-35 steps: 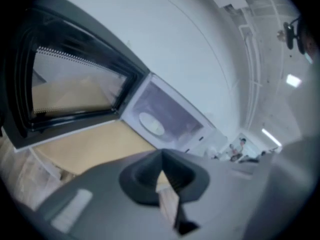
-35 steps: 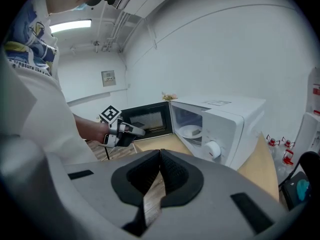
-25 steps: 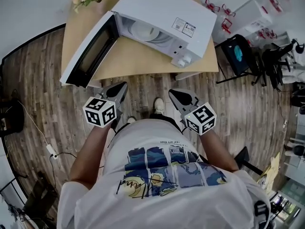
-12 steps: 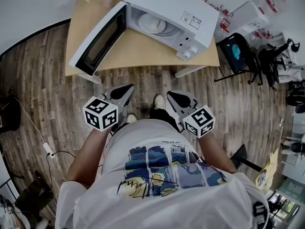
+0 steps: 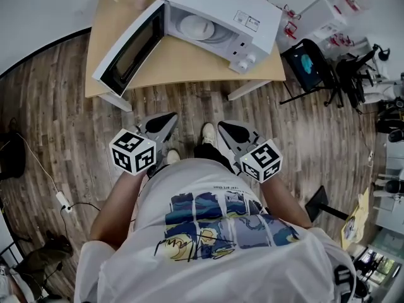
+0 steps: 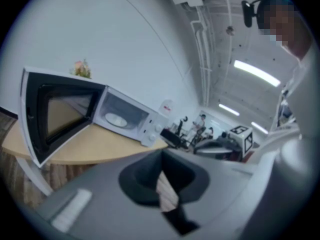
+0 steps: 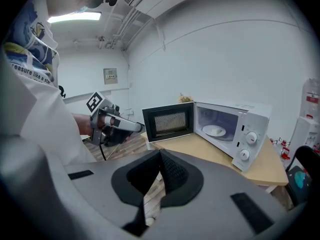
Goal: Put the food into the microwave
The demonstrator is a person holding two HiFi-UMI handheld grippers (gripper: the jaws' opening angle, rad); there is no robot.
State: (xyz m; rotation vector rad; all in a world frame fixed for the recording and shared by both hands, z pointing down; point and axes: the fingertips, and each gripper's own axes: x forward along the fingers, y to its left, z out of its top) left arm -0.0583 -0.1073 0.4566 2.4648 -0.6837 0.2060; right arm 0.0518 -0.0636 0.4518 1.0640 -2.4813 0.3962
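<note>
Sitting on a round white plate (image 7: 215, 130) inside the microwave (image 5: 214, 17), the food (image 7: 216, 130) is showing only as a small pale lump, too small to tell what it is. The microwave is standing as a boxy white cabinet with a smooth, glossy shell, and two round knobs (image 5: 246, 60) are sticking out of its control panel. Its door (image 5: 129, 49) is hanging wide open on the left, white-framed around a dark window with a fine mesh. The oven is resting on a pale wooden tabletop (image 5: 183, 68) with a smooth matt surface, over a floor (image 5: 76, 131) of grey-brown streaked planks. The left claw (image 5: 165, 120) is being held low in front of the person's body, well apart from the tabletop, its dark ridged pads pressing together with nothing between them. The right claw (image 5: 225, 129) is being held beside it, likewise closed and empty, its grey plastic body ending in a cube with black-and-white square markers.
</note>
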